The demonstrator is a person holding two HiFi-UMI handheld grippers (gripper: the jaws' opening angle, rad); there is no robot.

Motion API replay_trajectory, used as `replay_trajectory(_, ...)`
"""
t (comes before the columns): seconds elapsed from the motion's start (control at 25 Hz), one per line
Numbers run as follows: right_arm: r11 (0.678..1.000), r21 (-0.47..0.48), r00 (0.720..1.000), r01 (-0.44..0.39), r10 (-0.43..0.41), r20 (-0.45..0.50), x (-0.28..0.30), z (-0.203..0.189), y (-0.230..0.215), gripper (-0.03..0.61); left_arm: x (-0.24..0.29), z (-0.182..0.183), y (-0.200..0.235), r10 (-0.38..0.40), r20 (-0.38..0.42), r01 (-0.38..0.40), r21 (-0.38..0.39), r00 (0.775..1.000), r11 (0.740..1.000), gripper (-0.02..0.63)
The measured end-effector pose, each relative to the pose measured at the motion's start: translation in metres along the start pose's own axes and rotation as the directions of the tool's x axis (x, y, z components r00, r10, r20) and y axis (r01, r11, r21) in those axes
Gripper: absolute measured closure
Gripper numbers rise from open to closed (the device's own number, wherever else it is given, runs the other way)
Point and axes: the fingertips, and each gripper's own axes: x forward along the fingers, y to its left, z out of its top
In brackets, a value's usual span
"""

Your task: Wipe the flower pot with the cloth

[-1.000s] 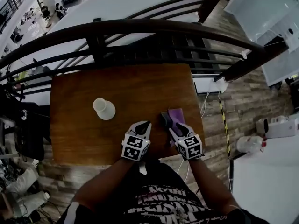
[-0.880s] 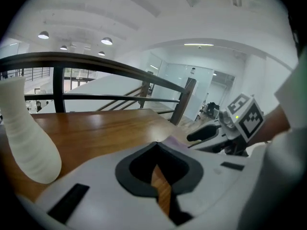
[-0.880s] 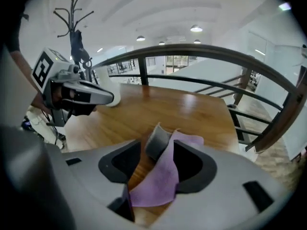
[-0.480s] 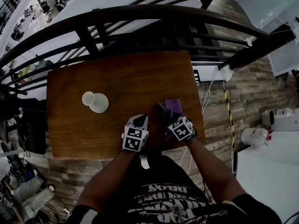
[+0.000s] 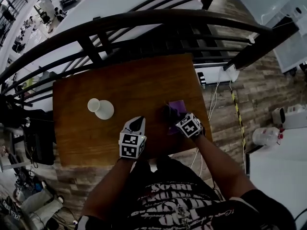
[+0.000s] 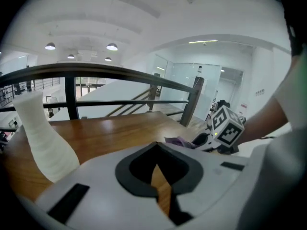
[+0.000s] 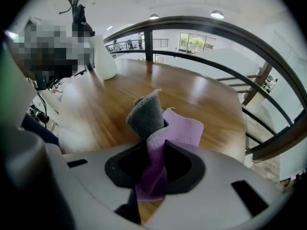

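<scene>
Two cubes (image 5: 132,146) bear square markers (right tongs (image 7: 154,150) pinch the cloth (image 7: 184,128)).

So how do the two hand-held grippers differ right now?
The right hand-held gripper has just been closing its jaws and pinches the purple-and-grey cloth. The left hand-held gripper has its jaws together on nothing. The right points steeply down near the right edge of the table. The left lies flatter, nearer the front middle. Both carry a marker cube.

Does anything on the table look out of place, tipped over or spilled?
Nothing stands out. The flower pot stands upright on the table; the cloth is bunched between the jaws of the right gripper, which have just been closing.
</scene>
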Motion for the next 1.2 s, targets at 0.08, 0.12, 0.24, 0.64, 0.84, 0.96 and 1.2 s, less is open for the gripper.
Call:
replay_trajectory(0.08,1.0,0.03,0.999,0.008,-0.009,0.038,-0.011,0.017,-0.002,0.497,-0.016,0.025,0.008,0.016,0.053,-0.017,0.026,0.998,1.0,0.615)
replay_trajectory(0.12,0.999,0.034,0.998,0.01,-0.012,0.06,-0.016,0.028,-0.004,0.497,-0.025,0.036,0.014,0.026,0.08,-0.029,0.038,0.996,0.999,0.615)
replay_trajectory(0.24,1.0,0.03,0.99,0.009,-0.013,0.141,-0.025,0.066,-0.005,0.497,-0.05,0.063,0.036,0.066,0.146,-0.076,0.062,0.987,0.995,0.615)
replay_trajectory(0.64,0.995,-0.094,0.954,-0.03,0.056,0.294,-0.036,0.196,0.045,0.497,-0.121,0.113,0.148,0.216,0.251,-0.237,0.058,0.944,0.97,0.615)
replay_trajectory(0.84,0.985,-0.166,0.945,-0.051,0.102,0.31,-0.029,0.247,0.086,0.497,-0.117,0.089,0.183,0.225,0.164,-0.235,0.044,0.96,0.971,0.615)
replay_trajectory(0.96,0.977,-0.205,0.947,-0.056,0.117,0.3,-0.02,0.269,0.11,0.497,-0.111,0.073,0.19,0.21,0.128,-0.22,0.068,0.969,0.973,0.615)
replay_trajectory(1.2,0.961,-0.269,0.959,-0.066,0.136,0.25,0.007,0.28,0.142,0.497,-0.089,0.061,0.183,0.147,0.139,-0.164,0.125,0.979,0.978,0.615)
